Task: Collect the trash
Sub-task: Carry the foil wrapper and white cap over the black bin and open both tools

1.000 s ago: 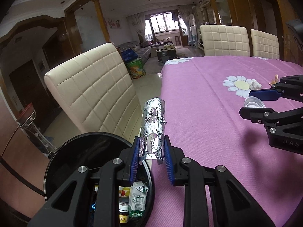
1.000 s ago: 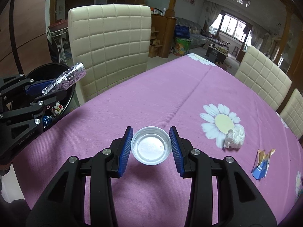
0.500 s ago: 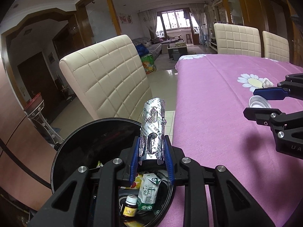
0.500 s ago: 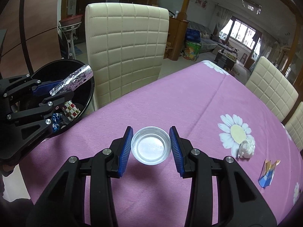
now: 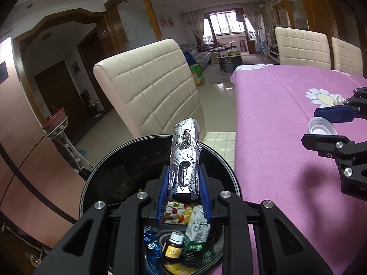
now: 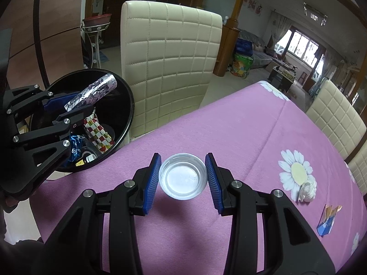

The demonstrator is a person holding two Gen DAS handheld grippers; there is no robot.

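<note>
Trash is being carried to the round black waste bin, which is sitting at the left of the right wrist view, just beside the edge of the purple daisy-print tablecloth. At lower centre of the left wrist view, the left gripper is clenching its blue pads on a curled silver foil blister sheet, which is hanging over the bin's open mouth, above a checked wrapper and a small brown bottle. Letting go here looks right; opening the jaws wide and tipping the nose down should be keeping the springy foil from catching on a pad or bouncing off the rim.

Further right, at lower centre of the right wrist view, the right gripper is grasping a translucent white plastic cap above the cloth. It should be crossing fully over the rim, clear of the left tool, before releasing. At lower right, a crumpled white tissue wad and a torn blue wrapper are lying on the cloth, waiting.
</note>
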